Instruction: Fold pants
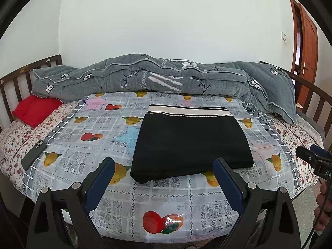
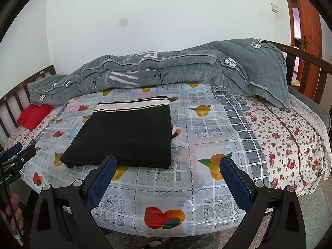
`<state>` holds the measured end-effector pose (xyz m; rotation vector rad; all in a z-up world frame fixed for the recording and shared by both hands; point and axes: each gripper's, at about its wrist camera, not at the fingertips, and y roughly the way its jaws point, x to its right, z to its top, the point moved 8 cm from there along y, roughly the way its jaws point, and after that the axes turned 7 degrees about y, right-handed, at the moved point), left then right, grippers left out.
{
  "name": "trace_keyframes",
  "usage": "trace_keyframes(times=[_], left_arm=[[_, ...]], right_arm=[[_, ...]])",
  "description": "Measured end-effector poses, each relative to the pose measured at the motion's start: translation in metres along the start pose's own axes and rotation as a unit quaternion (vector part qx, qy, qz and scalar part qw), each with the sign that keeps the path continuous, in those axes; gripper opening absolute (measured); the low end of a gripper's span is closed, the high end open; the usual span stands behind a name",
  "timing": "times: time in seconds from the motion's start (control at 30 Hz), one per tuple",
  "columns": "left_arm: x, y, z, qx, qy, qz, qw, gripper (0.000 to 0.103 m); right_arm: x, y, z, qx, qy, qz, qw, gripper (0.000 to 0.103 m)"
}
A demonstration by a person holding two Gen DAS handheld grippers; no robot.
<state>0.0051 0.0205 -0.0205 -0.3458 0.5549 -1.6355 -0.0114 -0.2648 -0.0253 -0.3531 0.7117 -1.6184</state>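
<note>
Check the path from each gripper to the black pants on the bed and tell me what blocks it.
Nothing visible blocks either path. The left gripper and the right gripper are both open, held short of the folded pants. Only bare patterned cover lies between them. The phone sits far off to the left.

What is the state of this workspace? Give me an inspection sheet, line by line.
Surface: glossy fruit-print plastic cover laid over a floral bedsheet.
Job's things: black pants with a white striped waistband, lying in a flat folded rectangle; a pale drawstring pokes out at its right edge.
Clutter: dark smartphone, red cloth, rumpled grey quilt along the wall.
Grippers: left gripper open and empty; right gripper open and empty.
Cables: a dark cable by the hand at the edge of the left view.
Surroundings: white wall, wooden bed rails, brown door.
</note>
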Motion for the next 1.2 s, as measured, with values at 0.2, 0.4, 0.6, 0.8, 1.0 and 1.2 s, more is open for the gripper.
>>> trace_keyframes(times=[0.2, 0.4, 0.6, 0.8, 1.0, 1.2], left_arm=[[0.0005, -0.0001, 0.0008, 0.0, 0.0, 0.0, 1.0, 0.096], [0.0009, -0.0002, 0.0011, 0.001, 0.0, 0.0, 1.0, 0.096], [0.0005, -0.0003, 0.0008, 0.001, 0.0, 0.0, 1.0, 0.096], [0.0009, 0.0001, 0.0029, 0.0, -0.001, -0.004, 1.0, 0.096], [0.001, -0.0004, 0.0027, 0.001, 0.0, -0.005, 1.0, 0.096], [0.0003, -0.0001, 0.0022, 0.0, 0.001, -0.008, 1.0, 0.096]], right_arm=[[0.0002, 0.0, -0.0003, 0.0, 0.001, 0.0, 1.0, 0.098], [-0.0006, 0.0001, -0.0005, 0.001, 0.0, 0.001, 1.0, 0.098], [-0.0008, 0.0001, -0.0002, 0.001, -0.002, 0.002, 1.0, 0.098], [-0.0015, -0.0001, -0.0005, 0.0, -0.001, 0.003, 1.0, 0.098], [-0.0013, -0.0011, -0.0008, 0.001, 0.0, 0.006, 1.0, 0.098], [-0.001, -0.0019, -0.0014, 0.001, 0.0, 0.007, 1.0, 0.098]])
